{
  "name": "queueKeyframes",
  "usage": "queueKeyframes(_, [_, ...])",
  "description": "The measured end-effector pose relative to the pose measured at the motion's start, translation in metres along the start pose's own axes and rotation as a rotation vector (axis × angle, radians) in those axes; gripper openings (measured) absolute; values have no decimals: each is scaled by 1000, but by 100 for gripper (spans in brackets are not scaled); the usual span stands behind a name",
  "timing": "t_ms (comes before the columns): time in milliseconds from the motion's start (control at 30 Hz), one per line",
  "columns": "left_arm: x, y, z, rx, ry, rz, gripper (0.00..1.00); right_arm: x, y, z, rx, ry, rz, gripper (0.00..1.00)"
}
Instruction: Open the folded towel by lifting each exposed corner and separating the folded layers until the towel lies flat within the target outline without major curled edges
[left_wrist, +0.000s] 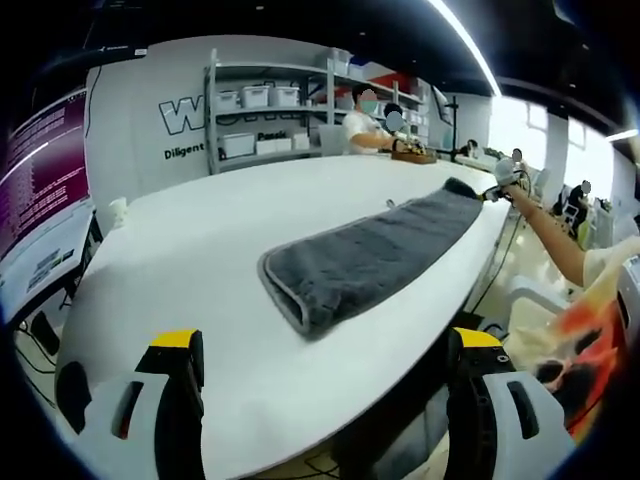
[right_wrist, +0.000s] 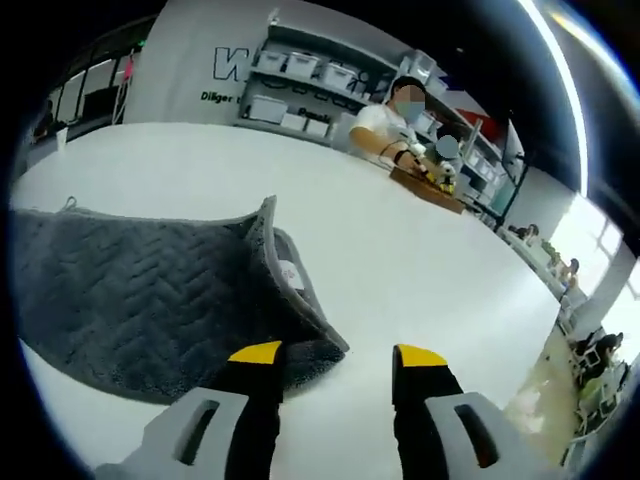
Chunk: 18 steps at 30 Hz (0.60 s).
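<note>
Table: a big white table (left_wrist: 200, 260) takes up most of the room in front of the person; I can make out no target outline on it from either view.
Towel: the grey towel (left_wrist: 370, 255) lies on the table as a long folded strip, its near end a rounded fold with pale piping, its far end running toward the table's edge. In the right gripper view one top layer (right_wrist: 262, 215) stands peaked up, with a small white label showing under it.
Right gripper: the right gripper (right_wrist: 340, 380) sits low at the towel's near corner, jaws apart, the left one over the towel's edge and the right one over bare table. I cannot tell whether it touches the cloth.
Left gripper: the left gripper (left_wrist: 325, 370) hangs back at the table's near edge, jaws wide apart, empty, well clear of the towel.
Done so far: very little, I'd say; one corner looks lifted, but the towel is folded along its length.
Left to do: by my reckoning, nearly all of it: take the corners, peel the layers apart, spread the towel flat and smooth the edges.
Others: a person (left_wrist: 362, 125) sits at the far side of the table before shelves (left_wrist: 260, 110) of boxes.
</note>
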<state>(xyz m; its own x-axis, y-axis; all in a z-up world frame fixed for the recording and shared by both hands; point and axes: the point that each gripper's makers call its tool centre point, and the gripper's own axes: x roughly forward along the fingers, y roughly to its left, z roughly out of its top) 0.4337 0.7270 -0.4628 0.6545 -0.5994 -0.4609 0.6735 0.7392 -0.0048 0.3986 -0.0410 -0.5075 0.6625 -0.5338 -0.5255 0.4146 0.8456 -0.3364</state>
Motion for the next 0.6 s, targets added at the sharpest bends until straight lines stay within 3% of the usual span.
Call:
queueKeyframes(133, [-1,-1,2,-4,-10,-6,99,-15,1,-1,46,21,31,71])
queueKeyframes(233, [-2,0,2,-5,-12,-7,99,-27,6,-5,57,47,50,80])
queueKeyframes(433, [-3,2,2,-12,-12,-2,99,-49,14,6,47,28,76,89])
queueKeyframes(467, [-4,1,1,-13,-12,0,99,-65,23,15,54,6,99,90])
queueKeyframes(600, [-6,2,3,-12,-19,-1,99,-91,49,32,44,-46,213,91])
